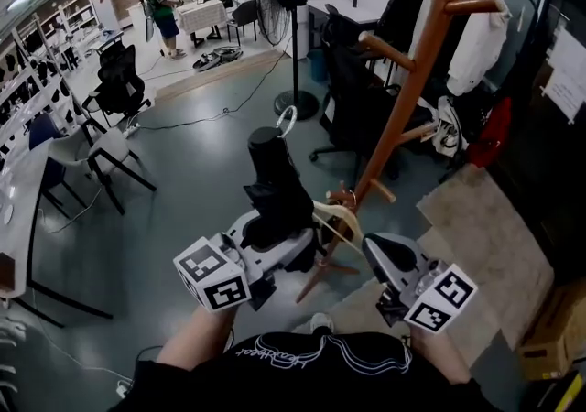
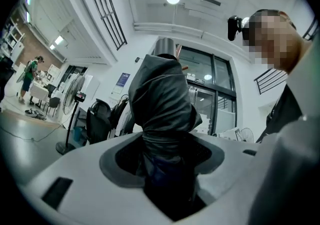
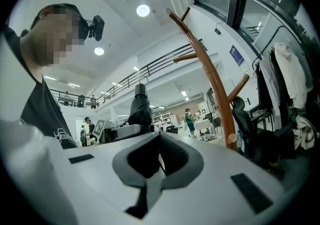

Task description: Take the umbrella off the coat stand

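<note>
Black folded umbrella (image 1: 273, 183) – upright, off the pegs, just left of the wooden coat stand (image 1: 417, 71), its lower part clamped in the left gripper (image 1: 275, 238). Right gripper (image 1: 377, 254) sits low beside the stand's base – jaws together, nothing between them. Grey floor (image 1: 183, 163) below; black coats (image 1: 403, 7) hang behind the stand.

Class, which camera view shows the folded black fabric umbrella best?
The head view: the folded black fabric umbrella shows nearly whole, from its top loop down to the left gripper clamping it. The left gripper view shows only its bunched fabric close up. The right gripper view shows it small and far off.
</note>
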### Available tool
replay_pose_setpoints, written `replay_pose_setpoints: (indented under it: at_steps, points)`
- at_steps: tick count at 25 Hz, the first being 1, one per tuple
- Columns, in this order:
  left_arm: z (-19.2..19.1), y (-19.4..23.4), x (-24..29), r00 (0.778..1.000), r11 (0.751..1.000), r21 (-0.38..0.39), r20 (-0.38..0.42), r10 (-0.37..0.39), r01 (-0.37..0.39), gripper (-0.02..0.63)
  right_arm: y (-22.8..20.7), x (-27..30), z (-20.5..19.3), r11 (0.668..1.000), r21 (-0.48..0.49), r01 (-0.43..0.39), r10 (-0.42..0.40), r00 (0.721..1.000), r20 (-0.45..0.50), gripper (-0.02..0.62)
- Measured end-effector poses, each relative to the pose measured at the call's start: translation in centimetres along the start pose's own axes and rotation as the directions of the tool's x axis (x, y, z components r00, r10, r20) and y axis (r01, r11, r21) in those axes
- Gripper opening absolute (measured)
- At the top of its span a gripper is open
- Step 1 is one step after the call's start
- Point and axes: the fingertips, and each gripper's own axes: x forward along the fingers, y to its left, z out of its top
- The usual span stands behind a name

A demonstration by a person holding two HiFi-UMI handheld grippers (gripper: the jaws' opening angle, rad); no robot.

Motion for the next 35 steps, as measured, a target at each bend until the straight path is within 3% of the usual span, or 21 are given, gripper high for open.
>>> replay_pose_setpoints:
  at_steps: [13, 24, 35]
  points:
    - [-6.0, -6.3, -7.0, 0.996, 0.988, -0.146, -0.058, -0.061, 0.052, 0.233, 6.4, -3.1, -3.8, 0.992, 0.088, 0.091, -0.092, 0.996, 0.008, 0.000]
    - [-6.3, -9.4, -9.8, 0.995, 0.984, -0.165, -0.055, -0.080, 0.070, 0.233, 10.6, -4.2, -3.9, 0.995, 0.059, 0.076, -0.077, 0.997, 0.022, 0.002]
    - [-6.7, -10.4, -10.1, 0.994, 0.985, -0.154, -0.062, -0.086, 0.076, 0.233, 11.3, -5.1, -4.1, 0.994, 0.070, 0.089, -0.091, 0.995, 0.028, 0.002]
